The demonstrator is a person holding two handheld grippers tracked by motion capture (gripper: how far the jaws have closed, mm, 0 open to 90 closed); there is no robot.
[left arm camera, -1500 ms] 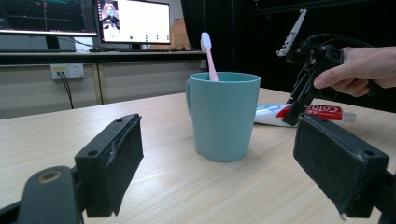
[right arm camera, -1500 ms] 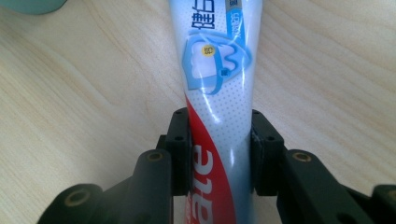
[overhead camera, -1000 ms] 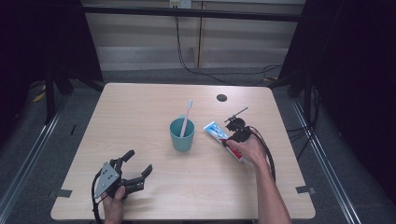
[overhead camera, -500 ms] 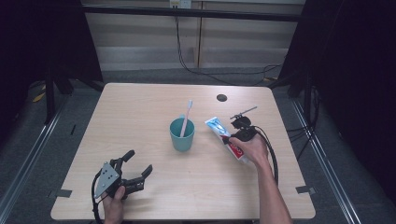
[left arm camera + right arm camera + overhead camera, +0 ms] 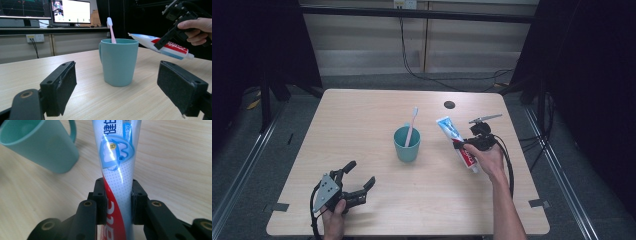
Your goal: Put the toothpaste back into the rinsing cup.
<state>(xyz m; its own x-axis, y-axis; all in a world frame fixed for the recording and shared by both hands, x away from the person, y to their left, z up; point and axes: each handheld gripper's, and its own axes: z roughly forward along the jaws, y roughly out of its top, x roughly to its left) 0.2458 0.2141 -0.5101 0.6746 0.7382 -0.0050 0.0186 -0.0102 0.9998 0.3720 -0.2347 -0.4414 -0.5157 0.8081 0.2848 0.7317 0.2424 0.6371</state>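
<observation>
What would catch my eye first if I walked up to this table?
Probably the teal mug at the middle of the wooden table, with a pink toothbrush standing in it. Just to its right, the right hand-held gripper clamps a toothpaste tube and holds it off the tabletop. Near the front left edge, the left hand-held gripper waits with jaws wide open.

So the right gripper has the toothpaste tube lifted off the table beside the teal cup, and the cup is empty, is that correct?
Not quite: the teal cup holds a pink toothbrush, as the high view shows. The right gripper does hold the toothpaste tube lifted beside it.
</observation>
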